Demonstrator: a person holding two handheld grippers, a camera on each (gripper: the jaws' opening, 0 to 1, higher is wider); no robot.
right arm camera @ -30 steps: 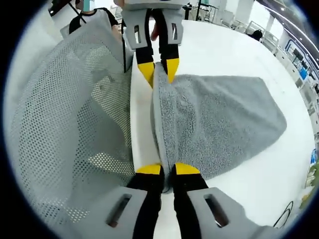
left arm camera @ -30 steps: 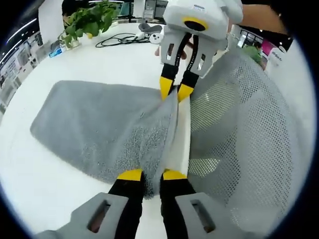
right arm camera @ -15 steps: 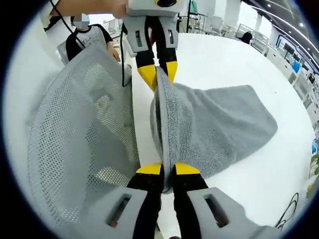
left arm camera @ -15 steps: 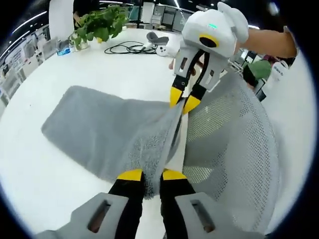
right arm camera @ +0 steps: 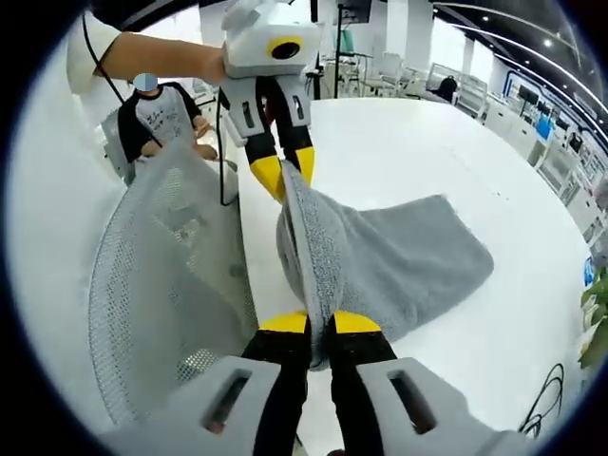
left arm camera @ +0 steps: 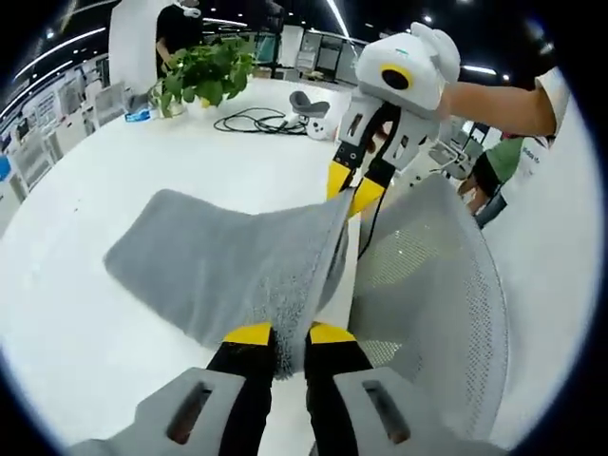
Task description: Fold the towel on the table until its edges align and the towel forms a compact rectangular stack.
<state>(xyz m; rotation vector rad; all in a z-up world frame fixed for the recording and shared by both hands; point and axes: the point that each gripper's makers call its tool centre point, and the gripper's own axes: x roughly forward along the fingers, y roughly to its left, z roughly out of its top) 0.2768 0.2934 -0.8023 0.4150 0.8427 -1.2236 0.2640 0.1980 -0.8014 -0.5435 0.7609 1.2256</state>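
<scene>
While the left gripper [left arm camera: 281, 334] and right gripper [right arm camera: 319, 323], each closed on a near corner of the grey towel [left arm camera: 228, 271], raise that edge off the white table [left arm camera: 85, 351], its far half still rests there; uneven carrying would misalign the fold.

Over the last second both tongs have risen, carrying the gray towel's [left arm camera: 228, 275] near edge higher off the white tabletop [left arm camera: 57, 332]. In the left gripper view the right tongs [left arm camera: 348, 190] now sit higher and farther off, and the edge stretched between them and the left tongs [left arm camera: 280, 334] slopes more steeply. In the right gripper view the towel's lifted part drapes taller below the left tongs [right arm camera: 282, 174], with less cloth lying flat.
</scene>
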